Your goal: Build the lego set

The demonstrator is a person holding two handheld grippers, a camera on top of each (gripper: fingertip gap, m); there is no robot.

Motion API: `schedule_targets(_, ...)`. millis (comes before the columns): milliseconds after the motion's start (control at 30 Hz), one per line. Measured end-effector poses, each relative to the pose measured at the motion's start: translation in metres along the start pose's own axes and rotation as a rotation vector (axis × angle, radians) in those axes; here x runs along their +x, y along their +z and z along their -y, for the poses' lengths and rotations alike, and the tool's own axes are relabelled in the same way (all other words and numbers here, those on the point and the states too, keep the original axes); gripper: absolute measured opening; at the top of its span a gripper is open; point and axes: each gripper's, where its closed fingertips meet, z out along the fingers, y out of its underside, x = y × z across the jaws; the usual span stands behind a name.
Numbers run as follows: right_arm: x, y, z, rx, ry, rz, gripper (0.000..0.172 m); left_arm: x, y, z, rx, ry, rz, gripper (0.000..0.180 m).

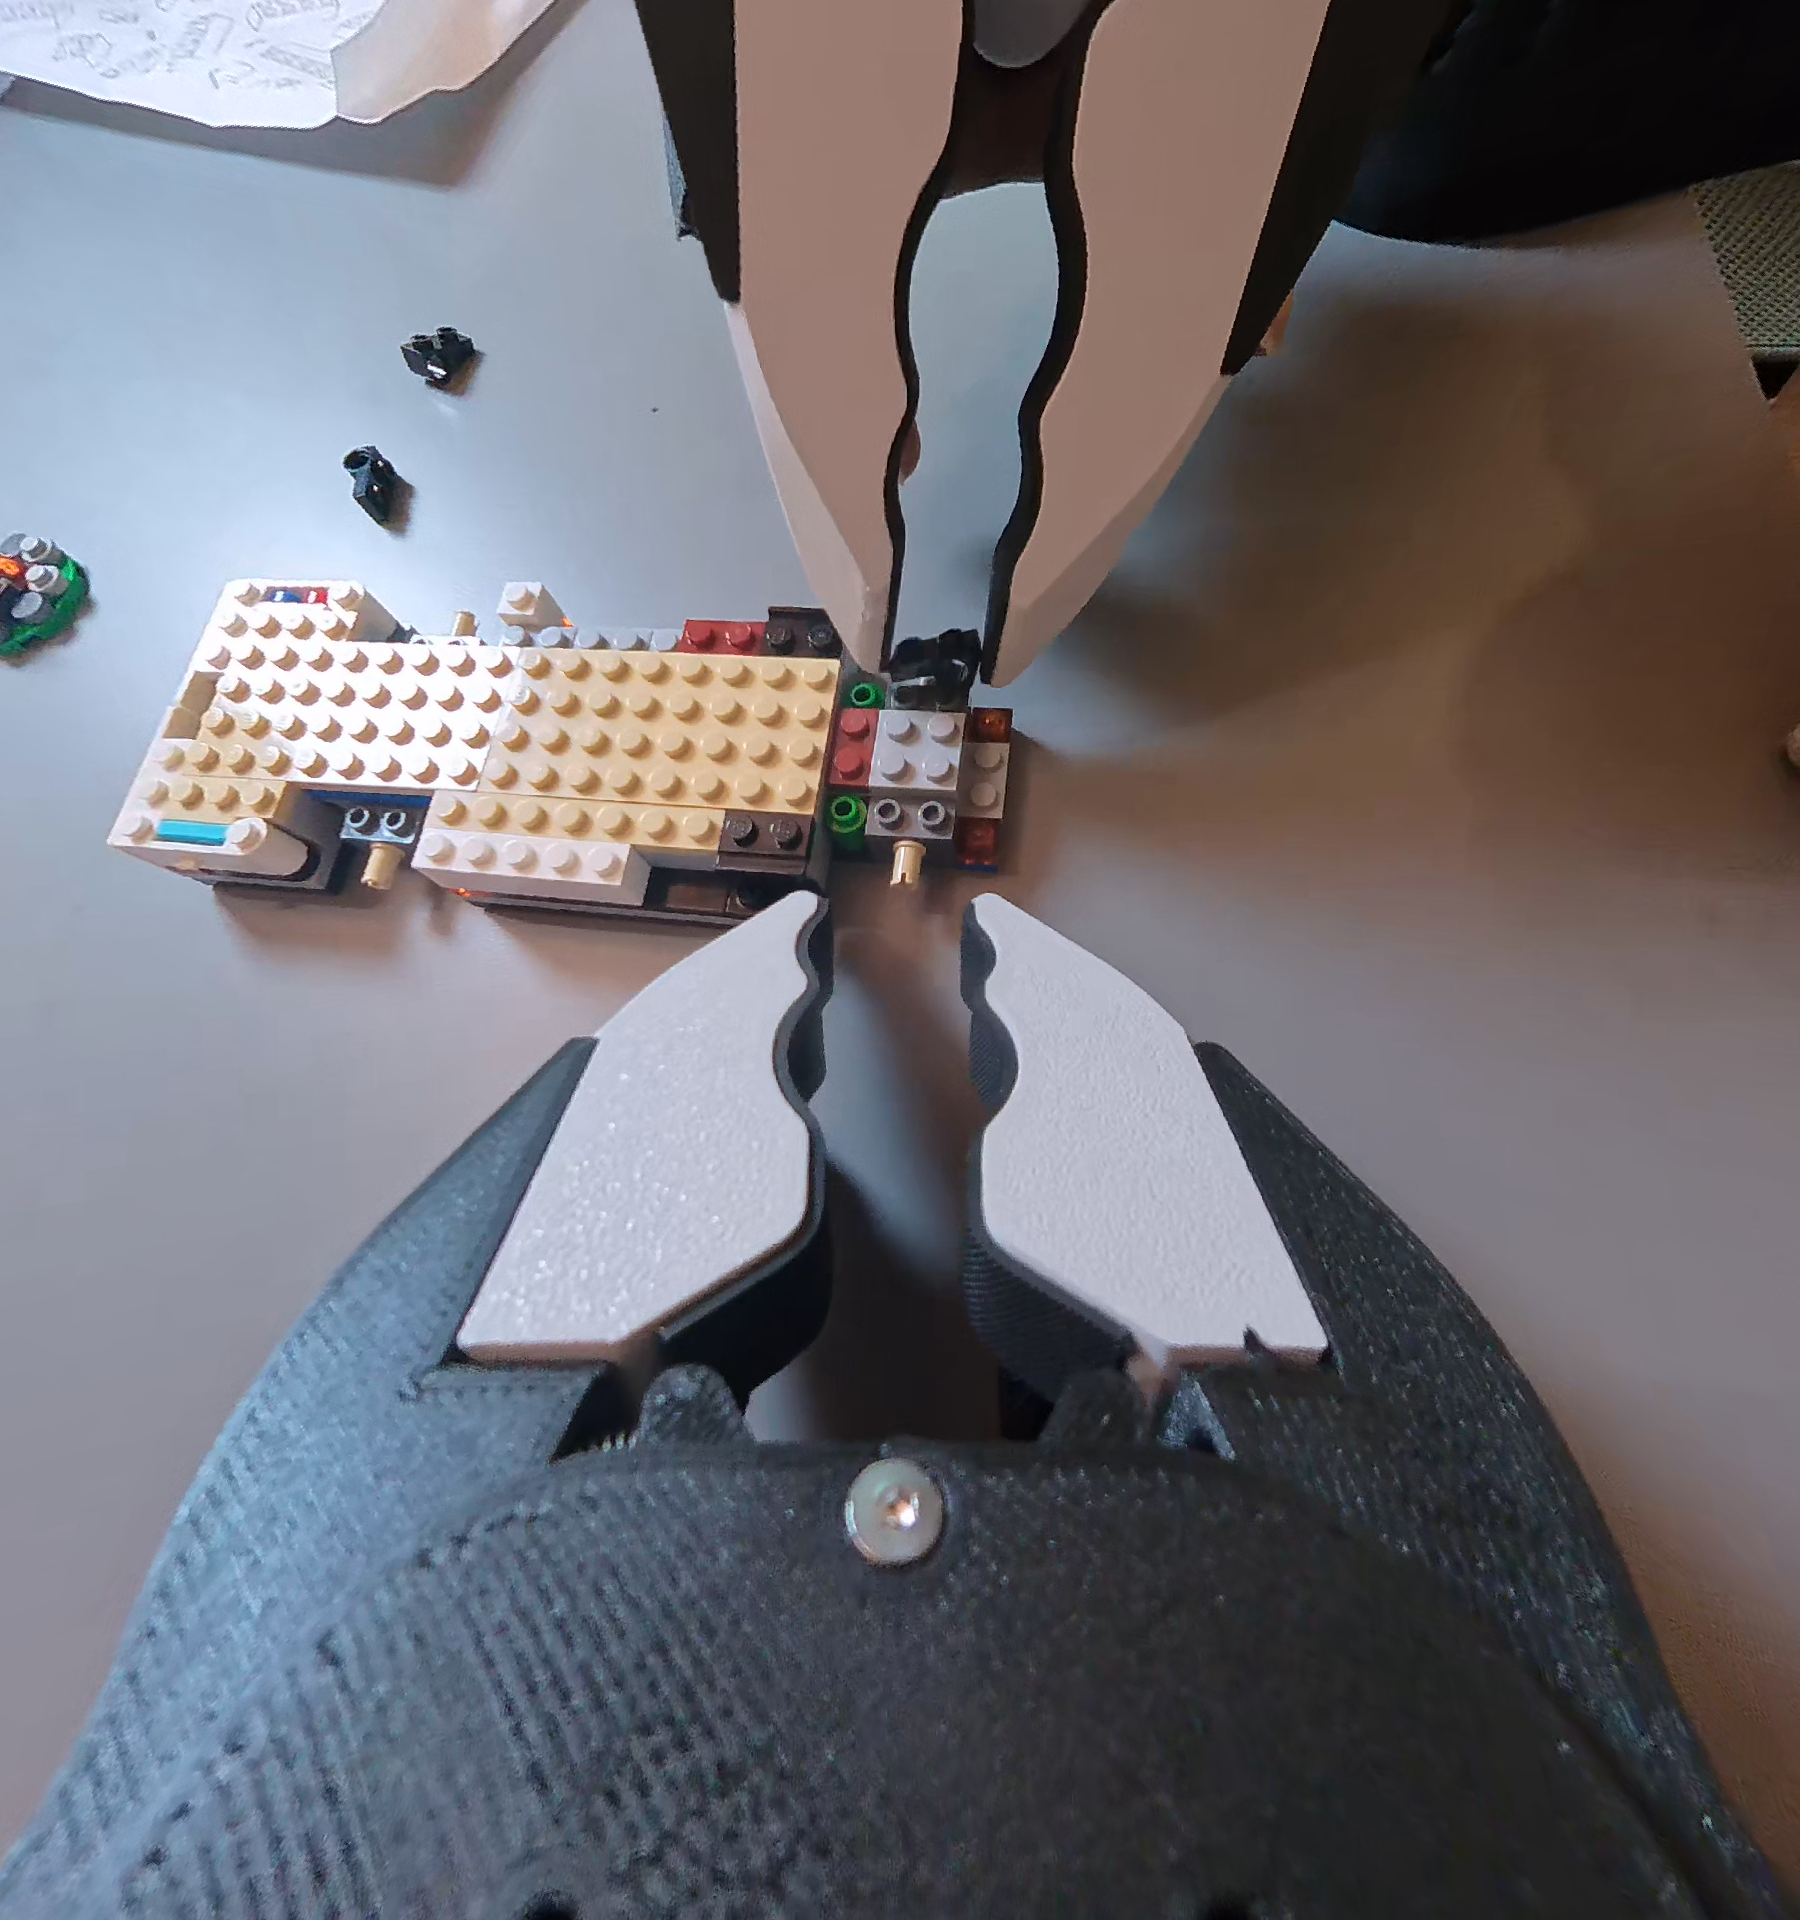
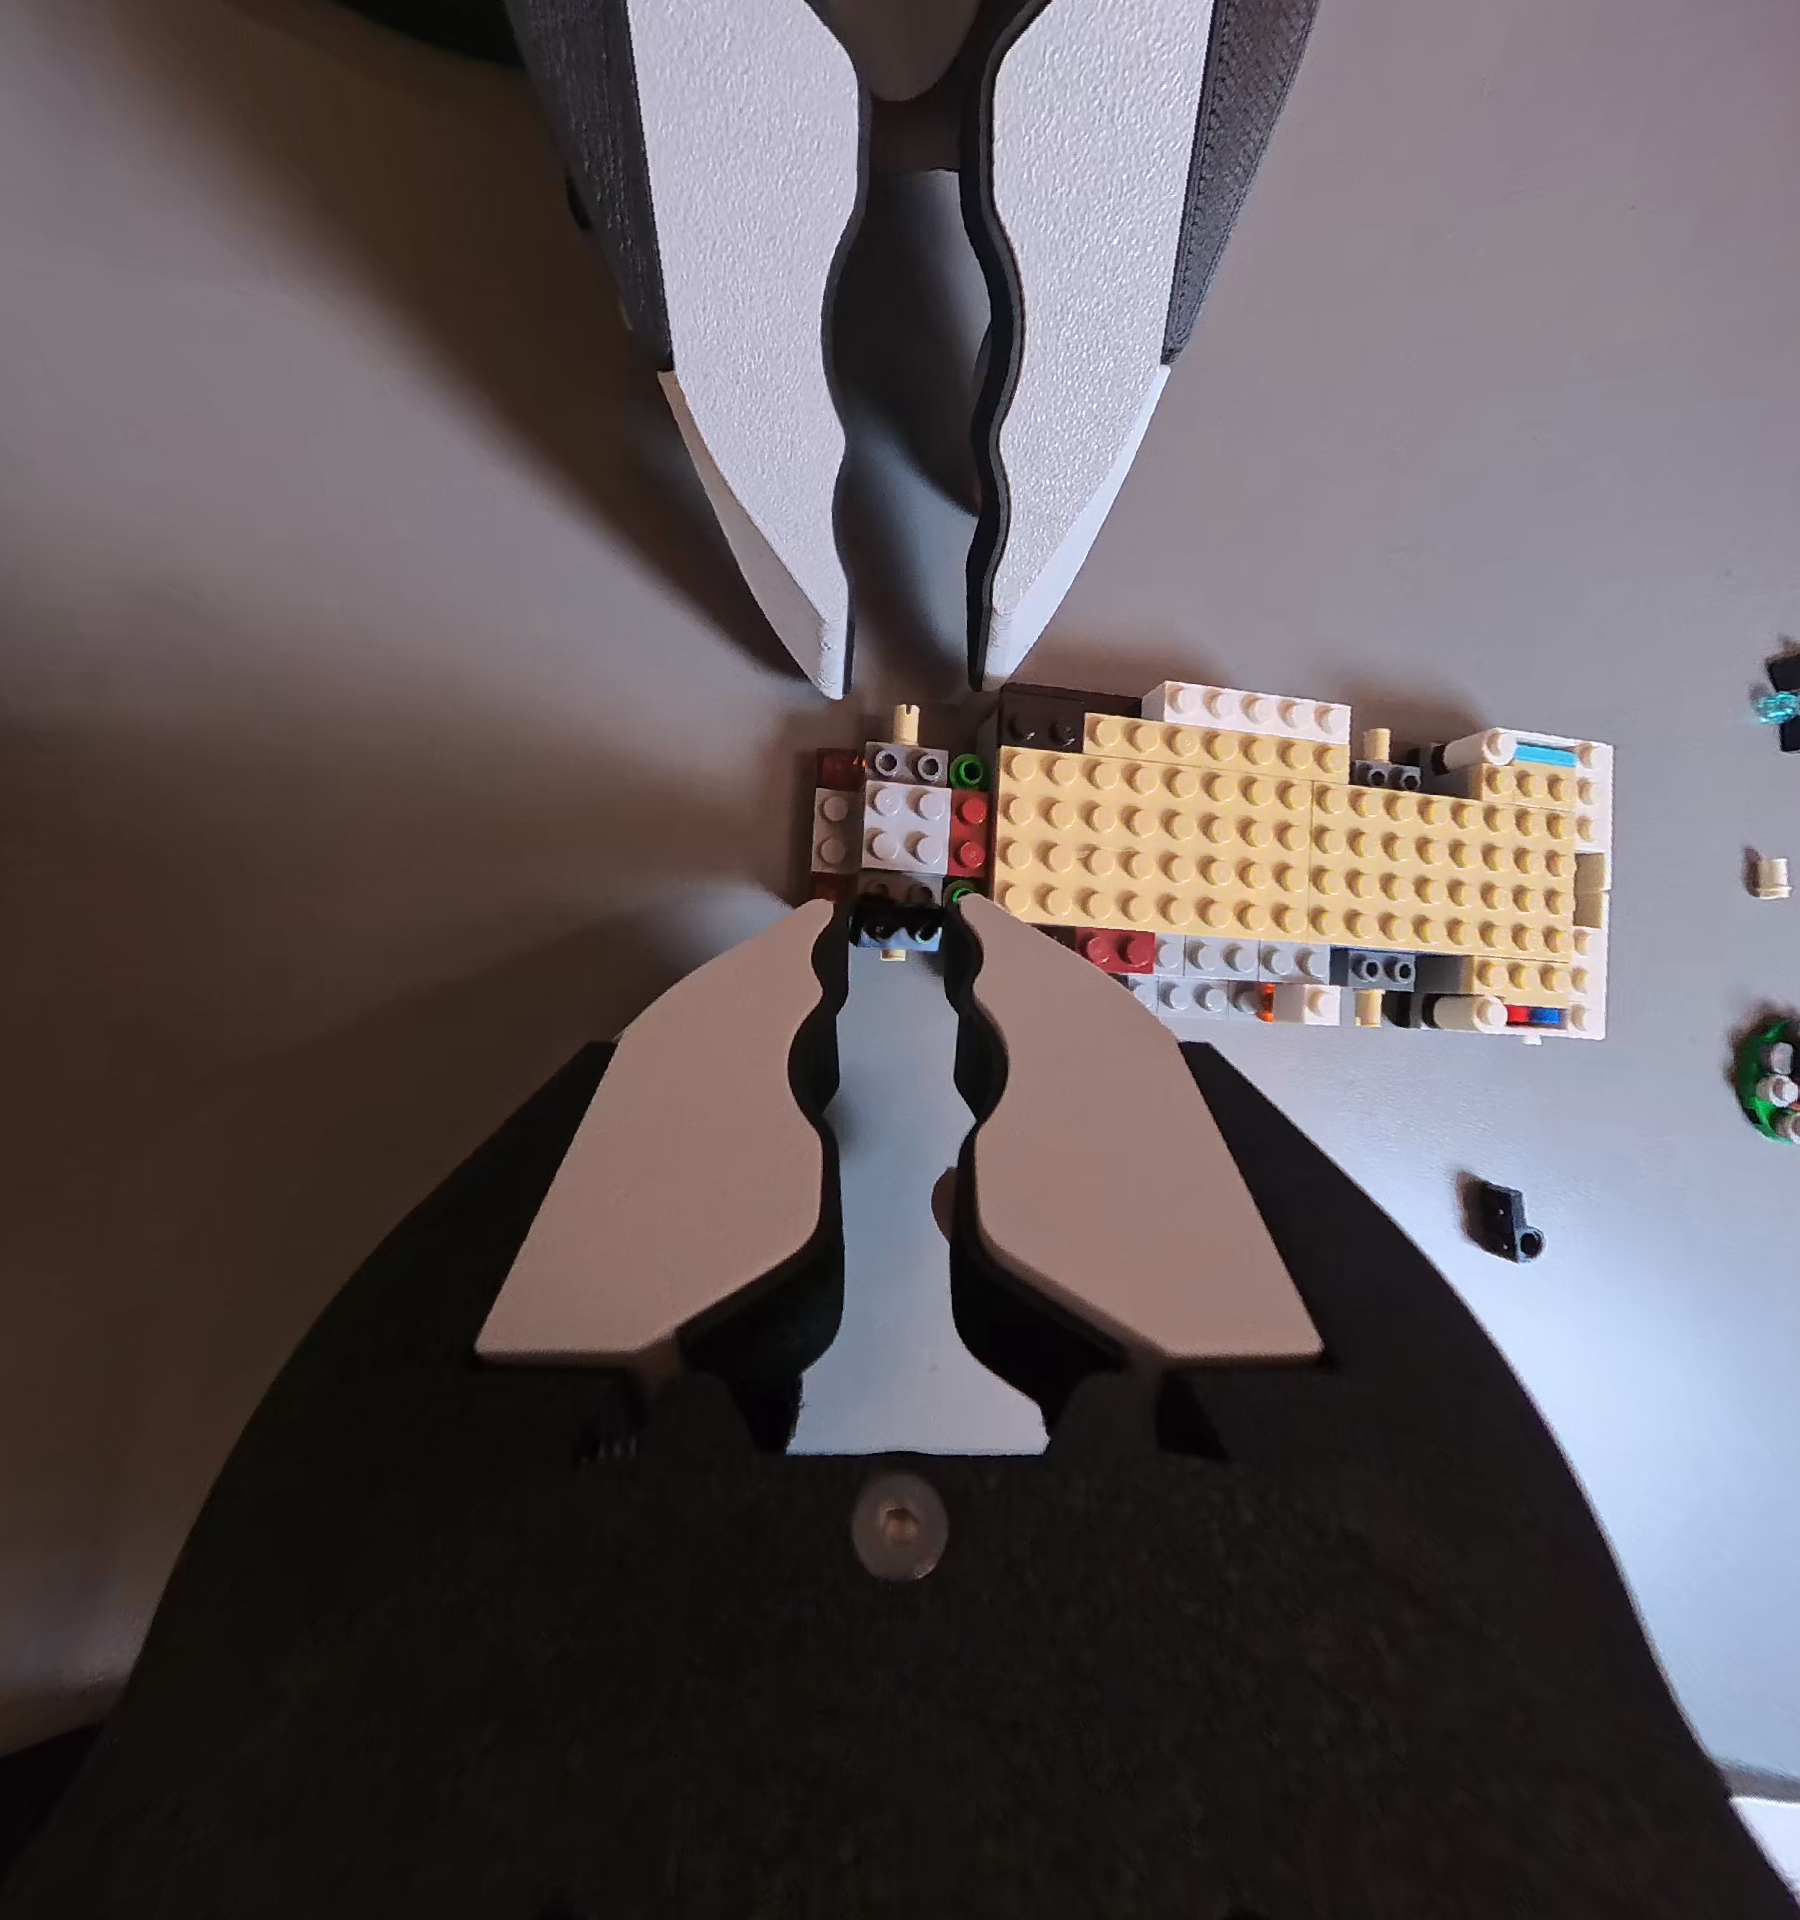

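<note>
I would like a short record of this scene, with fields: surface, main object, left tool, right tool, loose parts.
surface: grey table
main object: flat brick model, tan studded top, lying on the table
left tool: open, holds nothing, tips beside the model's short end
right tool: shut on small black piece at the model's opposite edge
loose parts: two black pieces, round green piece

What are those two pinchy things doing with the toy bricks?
A person is working two hand-held grippers over a long tan and white brick model on a grey table. The right hand-held gripper pinches a small black brick piece at the model's end. The left hand-held gripper faces it from the other side, jaws apart and holding nothing, near a tan peg. Loose black pieces and a small green-based build lie nearby.
</note>
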Motion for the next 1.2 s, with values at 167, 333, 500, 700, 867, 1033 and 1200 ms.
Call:
schedule_targets(167,-0.003,-0.003,-0.002,-0.002,0.003,0.001,0.017,-0.001,0.000,0.000,0.002,-0.002,0.003,0.020)
schedule_targets(333,-0.009,-0.004,-0.002,0.004,0.001,0.008,0.017,0.000,0.000,0.000,0.001,0.006,0.006,0.020)
schedule_targets(500,-0.016,-0.003,0.005,0.021,-0.011,0.016,0.017,0.000,0.000,0.000,-0.001,0.013,0.006,0.020)
schedule_targets(700,-0.018,0.002,0.005,0.010,-0.022,0.013,0.017,0.001,0.000,0.000,-0.006,0.022,0.009,0.019)
schedule_targets(867,-0.019,0.004,0.005,0.009,-0.035,-0.010,0.018,0.001,0.000,0.000,-0.008,0.024,0.008,0.019)
schedule_targets(1033,-0.019,0.004,0.004,0.010,-0.052,-0.042,0.018,0.001,0.000,0.000,-0.010,0.027,0.011,0.020)
schedule_targets(1200,-0.020,0.002,0.004,0.018,-0.051,-0.070,0.019,0.003,0.000,0.000,-0.007,0.029,0.007,0.020)
